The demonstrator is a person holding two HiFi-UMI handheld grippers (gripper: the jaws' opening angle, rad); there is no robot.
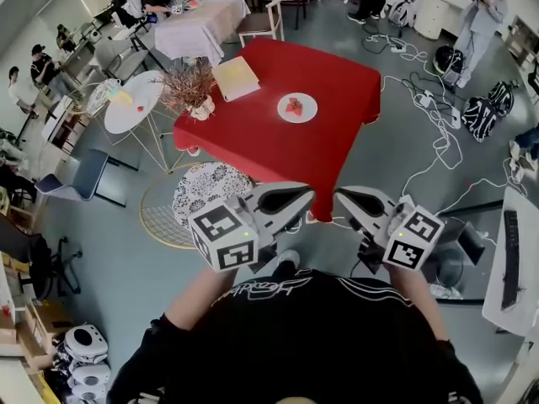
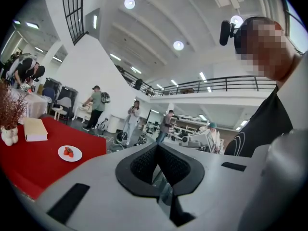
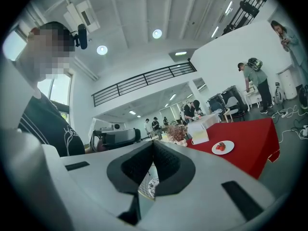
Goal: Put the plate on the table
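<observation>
A white plate (image 1: 297,107) with red strawberries lies on the red-clothed table (image 1: 337,141) ahead of me, right of its middle. My left gripper (image 1: 307,199) and right gripper (image 1: 338,199) are held level close to my chest, tips turned toward each other, well short of the table. Both are shut with nothing between their jaws. The left gripper view shows its shut gripper (image 2: 156,146) and the plate (image 2: 70,153) far off at the left. In the right gripper view the shut gripper (image 3: 154,143) is near and the plate (image 3: 223,147) lies to the right.
A cream book (image 1: 236,77) and a vase of dried flowers (image 1: 192,91) stand on the red table's left part. A patterned round stool (image 1: 210,194) sits by the near left corner, a white round table (image 1: 135,99) further left. Cables (image 1: 421,108) trail over the floor at right. People stand around.
</observation>
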